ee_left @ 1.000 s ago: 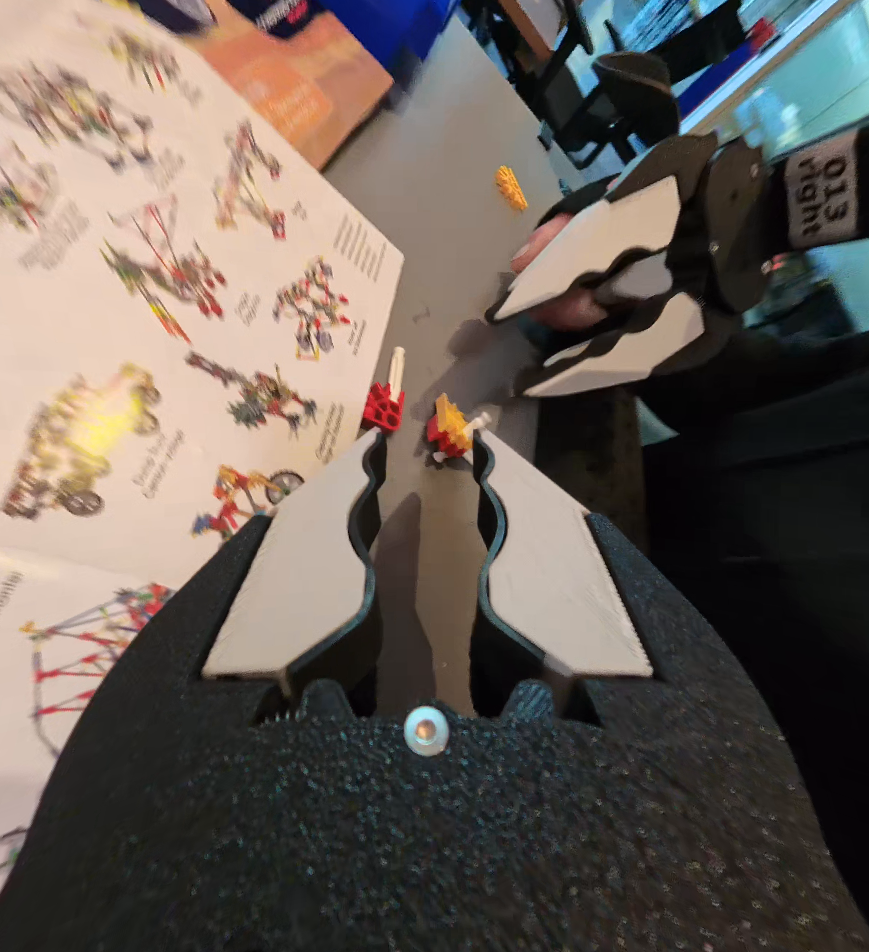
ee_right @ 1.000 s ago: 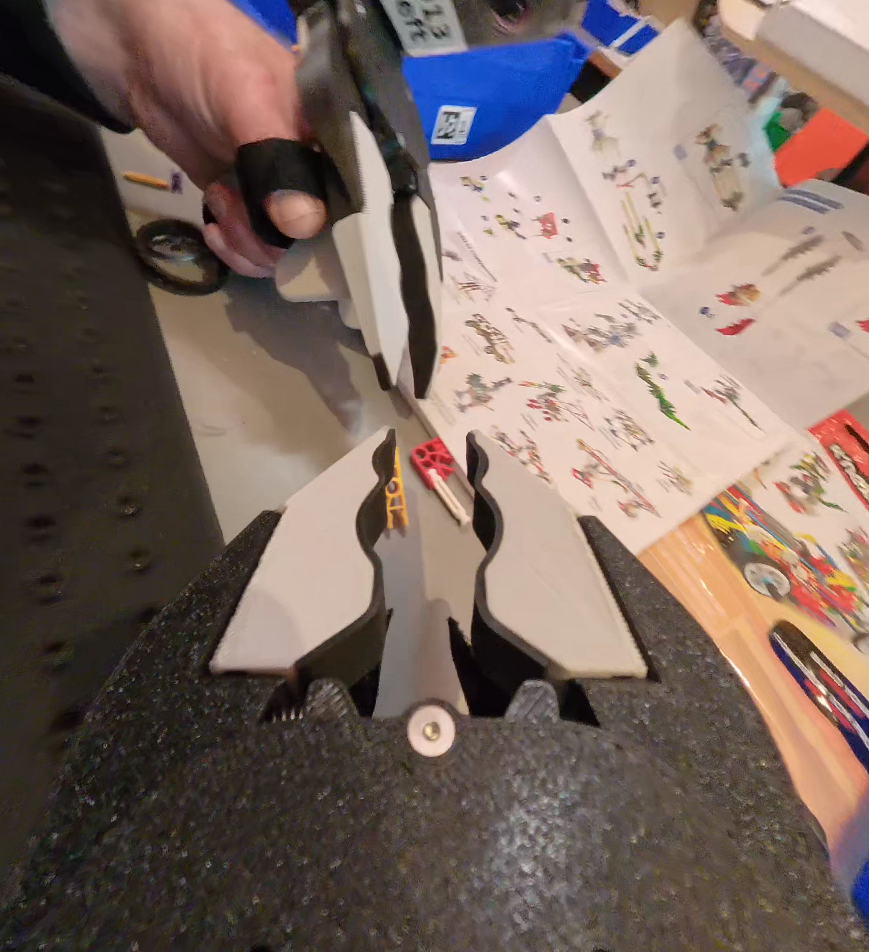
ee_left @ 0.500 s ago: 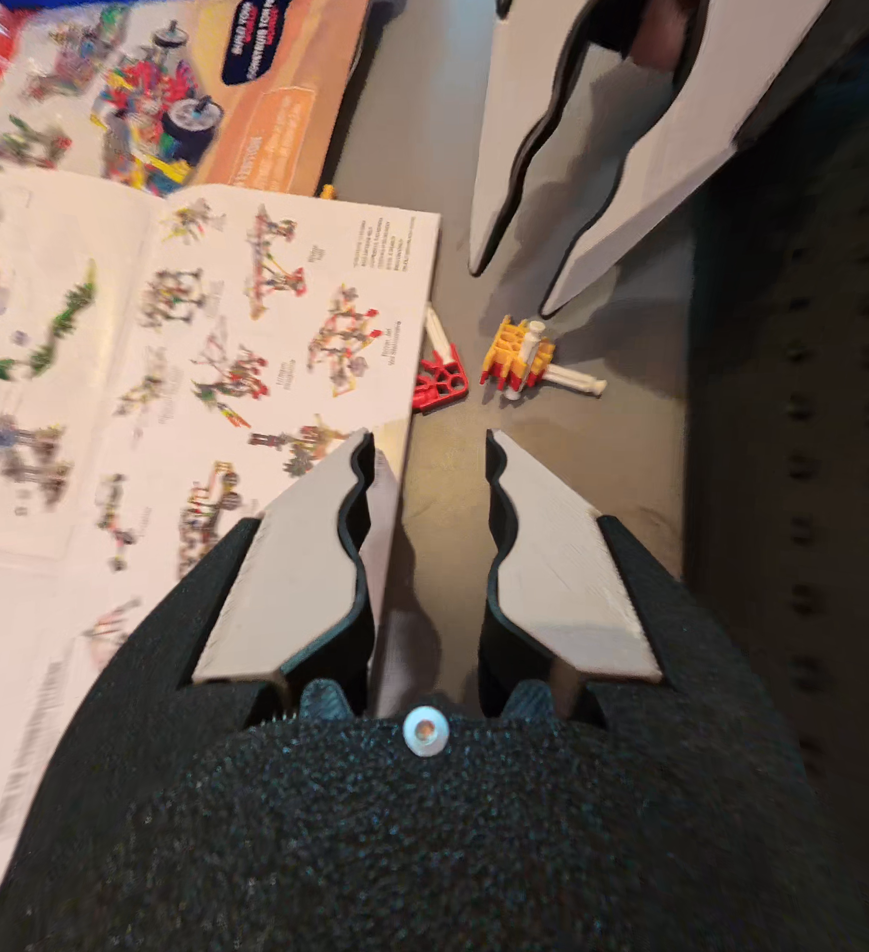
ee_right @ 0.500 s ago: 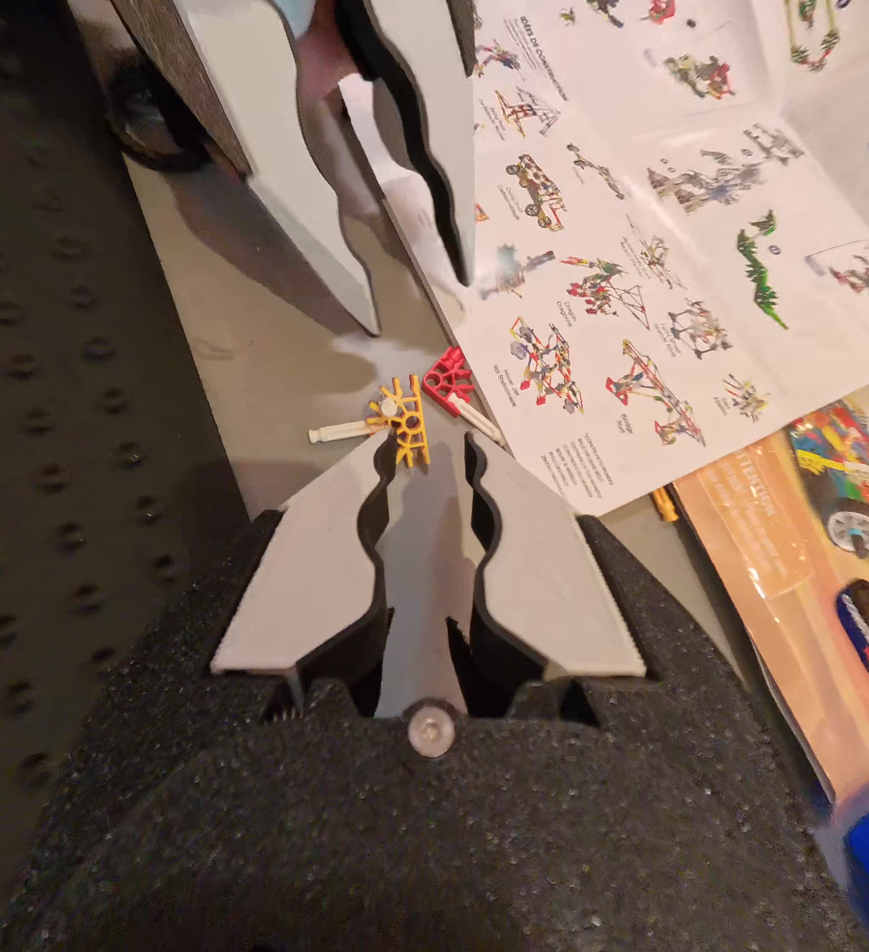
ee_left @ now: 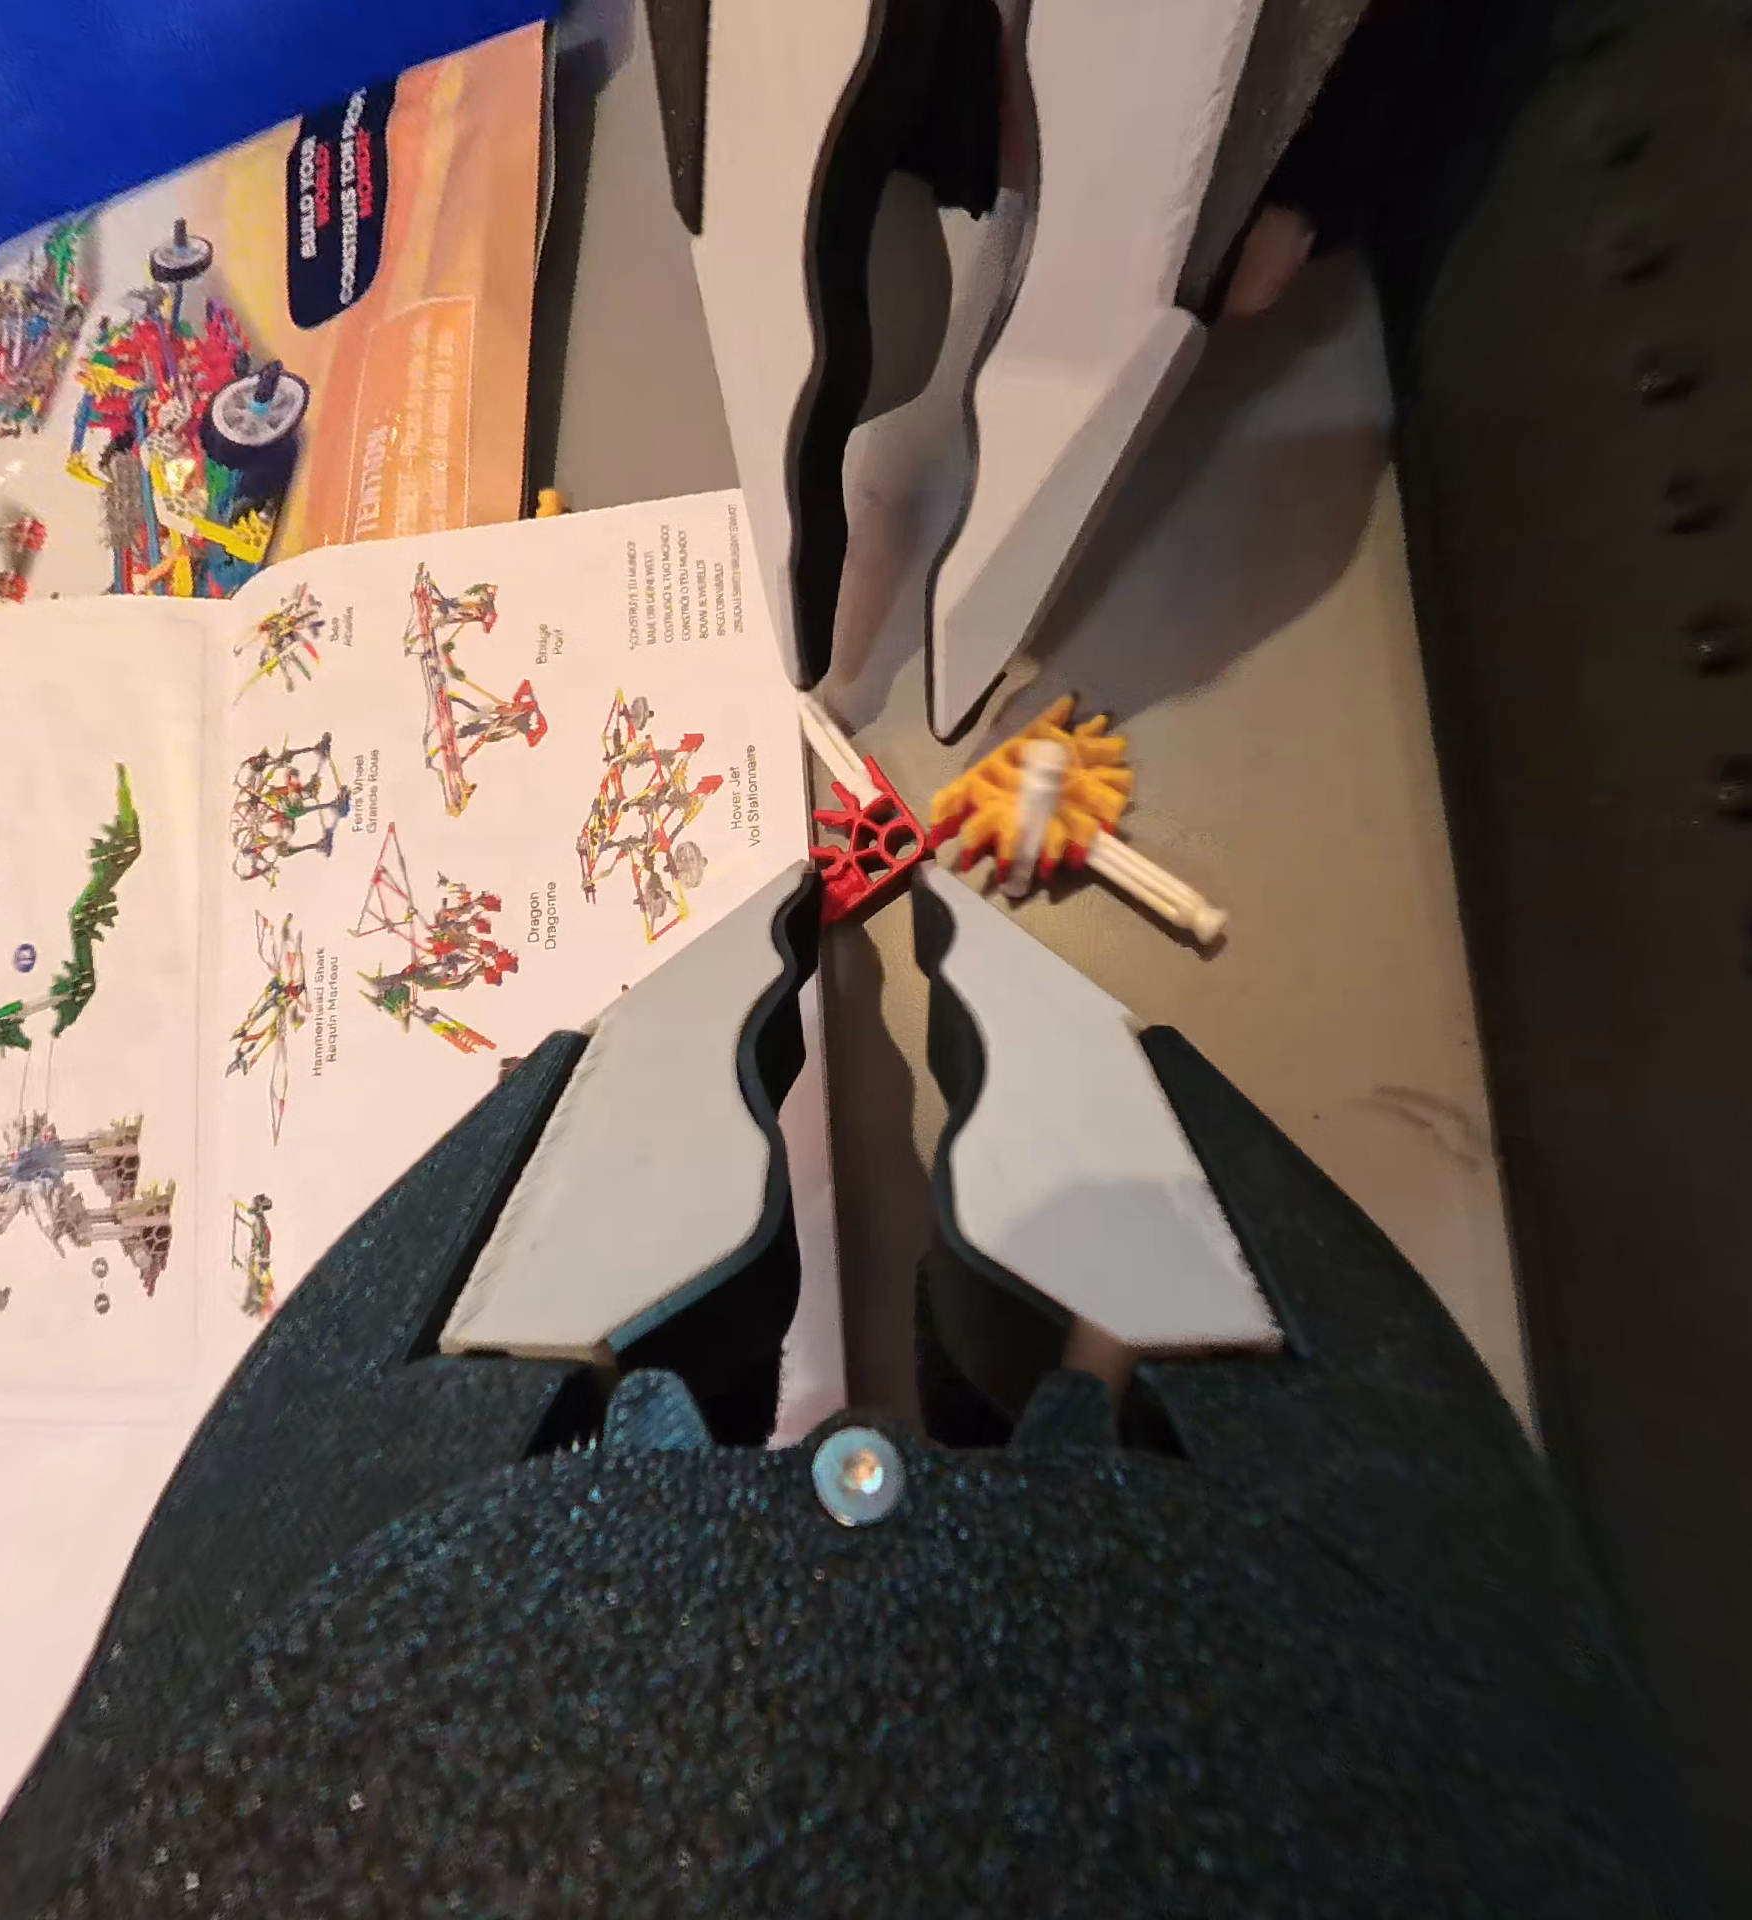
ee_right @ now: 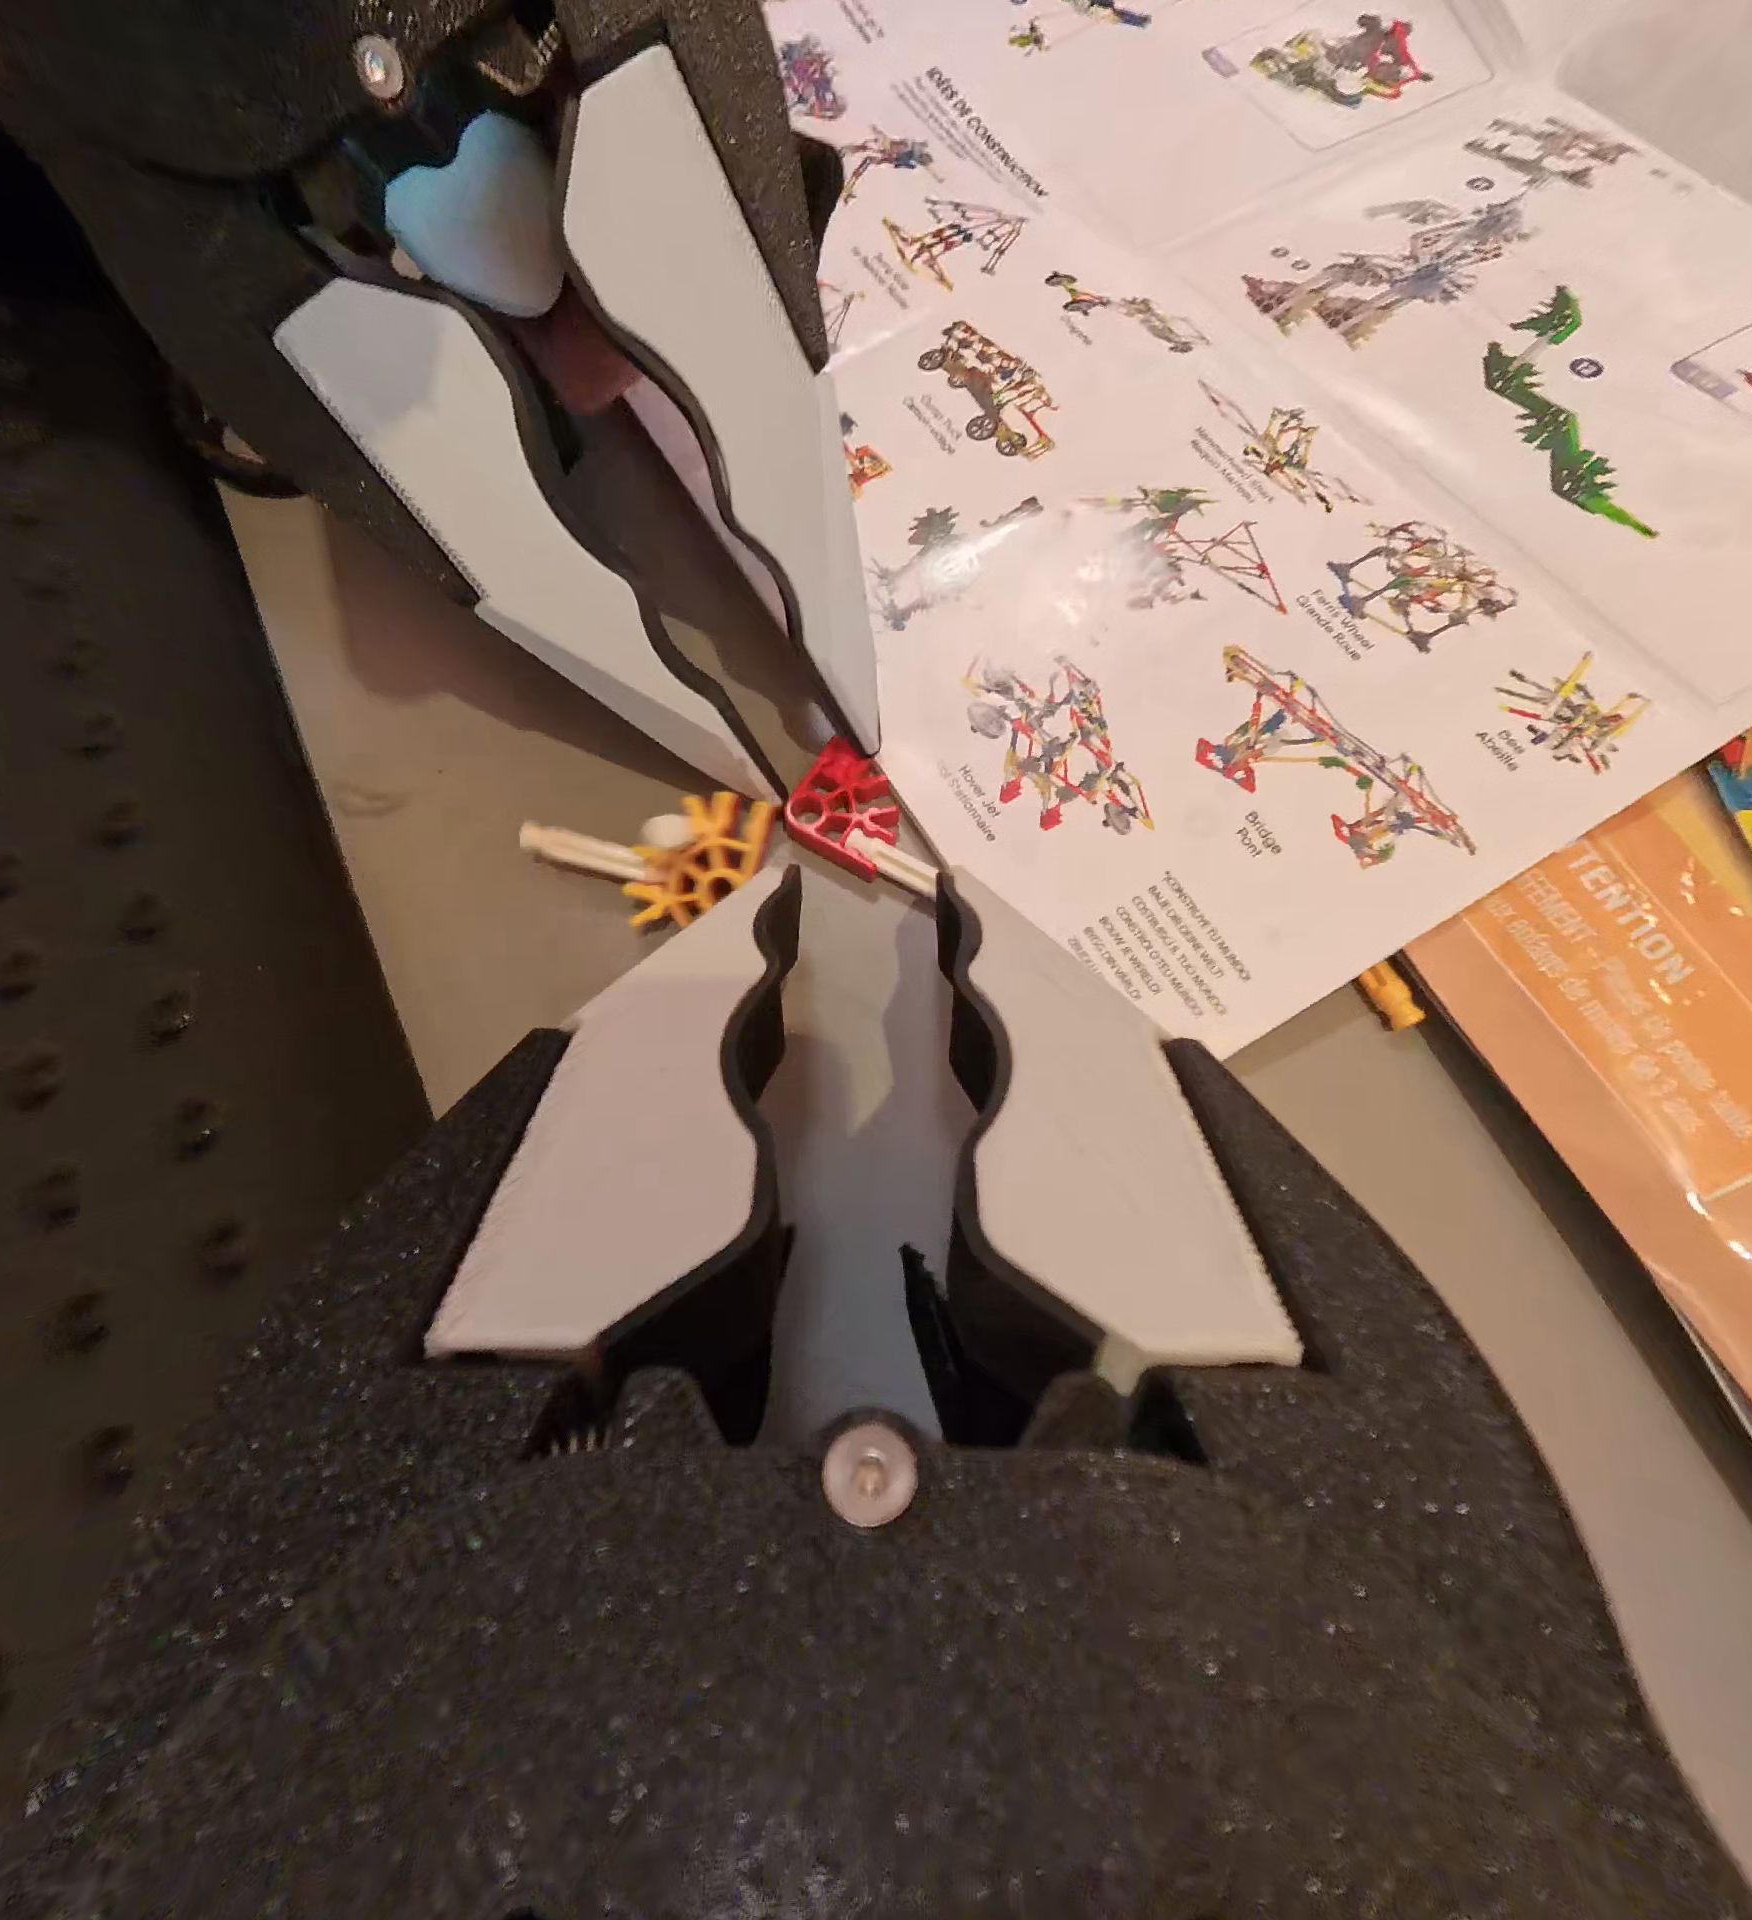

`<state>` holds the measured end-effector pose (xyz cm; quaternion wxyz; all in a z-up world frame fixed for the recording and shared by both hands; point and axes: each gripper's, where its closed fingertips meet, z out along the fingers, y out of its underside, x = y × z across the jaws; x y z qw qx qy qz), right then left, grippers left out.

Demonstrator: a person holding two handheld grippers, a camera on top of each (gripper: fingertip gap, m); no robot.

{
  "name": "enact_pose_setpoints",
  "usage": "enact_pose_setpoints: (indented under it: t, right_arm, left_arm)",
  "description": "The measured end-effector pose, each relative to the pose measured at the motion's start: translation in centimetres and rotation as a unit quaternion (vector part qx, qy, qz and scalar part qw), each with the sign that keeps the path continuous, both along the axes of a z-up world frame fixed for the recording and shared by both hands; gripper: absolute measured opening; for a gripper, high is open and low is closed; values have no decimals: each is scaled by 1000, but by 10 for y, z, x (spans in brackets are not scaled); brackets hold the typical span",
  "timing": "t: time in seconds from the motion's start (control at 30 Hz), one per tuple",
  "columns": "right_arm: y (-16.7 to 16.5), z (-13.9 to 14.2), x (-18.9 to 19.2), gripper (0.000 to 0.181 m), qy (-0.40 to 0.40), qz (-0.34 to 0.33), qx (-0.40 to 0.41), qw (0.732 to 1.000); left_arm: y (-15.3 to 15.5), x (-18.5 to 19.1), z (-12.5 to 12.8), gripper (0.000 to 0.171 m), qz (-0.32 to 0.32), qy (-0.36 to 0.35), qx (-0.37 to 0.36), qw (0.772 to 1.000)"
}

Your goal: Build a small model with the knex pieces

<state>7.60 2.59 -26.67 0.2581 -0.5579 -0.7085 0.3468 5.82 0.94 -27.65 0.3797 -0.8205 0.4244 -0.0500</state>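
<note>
Now both grippers are facing each other, jaws parted: left gripper (ee_left: 861,883) straddling, perhaps touching, the red connector (ee_left: 870,840); right gripper (ee_right: 867,883) hovering beside the yellow connector (ee_right: 708,857).

Facing tongs tips crowd the red connector (ee_left: 867,836); sheet (ee_left: 352,831) flanks.

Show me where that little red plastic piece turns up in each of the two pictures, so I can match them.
Left wrist view: the red piece lies just above centre, right at the tips of this camera's own jaws, by the paper's corner.
Right wrist view: the red piece sits above centre, just beyond the near jaws and under the tips of the far ones.
Shared landmark: the yellow spiky piece lies close beside it on the grey table.
</note>
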Motion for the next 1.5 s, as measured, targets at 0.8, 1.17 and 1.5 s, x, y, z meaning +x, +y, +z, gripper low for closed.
enact_pose_setpoints:
  t: [0.8, 1.17, 1.5]
  right_arm:
    - [-3, -9, -14, 7, -41, 121, 190, 974]
    - [8, 1, 7, 0, -66, 74, 149, 984]
    - [12, -7, -7, 35, -84, 26, 132, 987]
  left_arm:
    - [12, -19, 7, 0, 45, -43, -7, 998]
    - [1, -8, 12, 16, -3, -11, -1, 1000]
    - [11, -16, -1, 16, 23, 14, 5, 1000]
